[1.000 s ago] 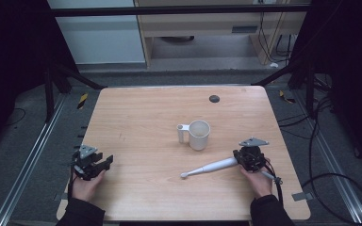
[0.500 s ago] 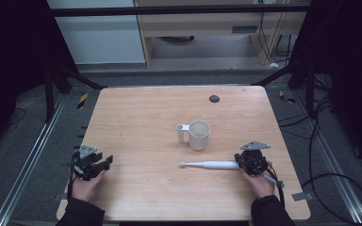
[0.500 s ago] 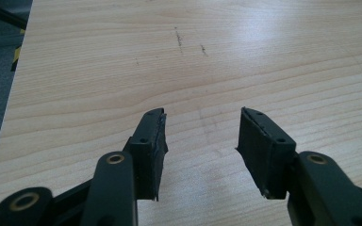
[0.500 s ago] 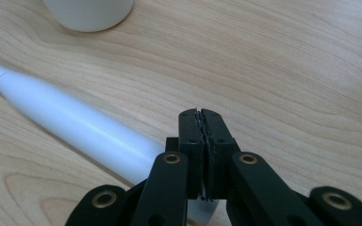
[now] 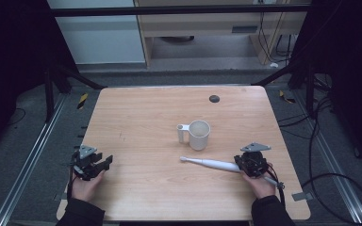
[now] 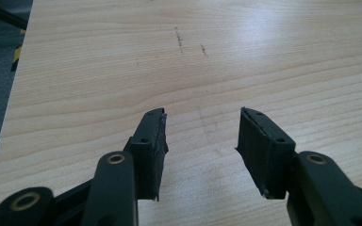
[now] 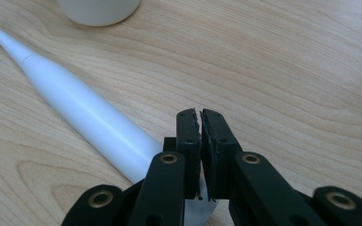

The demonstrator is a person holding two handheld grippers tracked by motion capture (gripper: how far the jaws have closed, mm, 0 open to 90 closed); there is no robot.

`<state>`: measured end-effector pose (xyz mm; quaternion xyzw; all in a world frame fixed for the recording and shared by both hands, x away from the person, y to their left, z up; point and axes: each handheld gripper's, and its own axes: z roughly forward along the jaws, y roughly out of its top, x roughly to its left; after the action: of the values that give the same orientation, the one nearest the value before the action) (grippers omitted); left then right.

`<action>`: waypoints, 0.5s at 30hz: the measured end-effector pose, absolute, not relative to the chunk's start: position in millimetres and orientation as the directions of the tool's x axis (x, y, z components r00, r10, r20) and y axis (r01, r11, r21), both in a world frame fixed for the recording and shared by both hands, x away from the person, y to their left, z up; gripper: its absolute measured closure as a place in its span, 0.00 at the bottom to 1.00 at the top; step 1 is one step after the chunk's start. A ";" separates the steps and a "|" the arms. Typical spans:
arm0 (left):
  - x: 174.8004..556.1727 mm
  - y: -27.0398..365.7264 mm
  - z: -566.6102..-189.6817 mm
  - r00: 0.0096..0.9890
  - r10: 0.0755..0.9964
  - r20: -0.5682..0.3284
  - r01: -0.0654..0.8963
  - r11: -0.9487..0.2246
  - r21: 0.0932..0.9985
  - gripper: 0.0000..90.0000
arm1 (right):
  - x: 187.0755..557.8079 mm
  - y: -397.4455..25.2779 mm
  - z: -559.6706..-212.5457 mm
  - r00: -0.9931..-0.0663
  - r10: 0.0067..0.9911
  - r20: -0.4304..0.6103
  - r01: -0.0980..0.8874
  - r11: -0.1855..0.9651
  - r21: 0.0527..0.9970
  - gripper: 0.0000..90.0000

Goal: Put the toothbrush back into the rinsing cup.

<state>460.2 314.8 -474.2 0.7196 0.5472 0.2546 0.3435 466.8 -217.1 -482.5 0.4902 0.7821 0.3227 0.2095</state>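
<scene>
High view: toothbrush (image 5: pixel 212 164) beside mug (image 5: pixel 199 135).

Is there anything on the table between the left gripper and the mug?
No. In the high view, the wood between the left gripper and the mug is bare; the white toothbrush lies nearer the person, below the mug.

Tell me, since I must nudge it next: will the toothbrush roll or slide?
The toothbrush looks round and smooth, so it probably rolls sideways when pushed. It seems stiff and light. Its glossy white handle may slip in a gripper.
</scene>
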 end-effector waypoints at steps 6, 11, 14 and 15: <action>460.4 314.9 -474.5 0.272 0.962 -0.010 0.614 -0.166 0.772 0.57 | 467.2 -216.8 -481.6 -0.440 0.898 -0.009 0.630 0.317 0.709 0.94; 460.3 314.8 -474.4 0.273 0.962 -0.009 0.614 -0.167 0.772 0.57 | 467.0 -216.0 -482.5 -0.445 0.896 -0.014 0.634 0.326 0.701 0.95; 460.2 314.8 -474.5 0.273 0.962 -0.010 0.614 -0.166 0.772 0.57 | 466.2 -215.6 -482.4 -0.450 0.893 -0.012 0.634 0.329 0.700 0.95; 460.2 314.9 -474.4 0.273 0.962 -0.010 0.614 -0.166 0.772 0.57 | 465.5 -215.6 -482.3 -0.453 0.891 -0.012 0.635 0.332 0.698 0.95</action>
<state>460.2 314.9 -474.4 0.7203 0.5470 0.2536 0.3431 465.5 -215.6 -482.3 0.4825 0.7908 0.3179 0.2019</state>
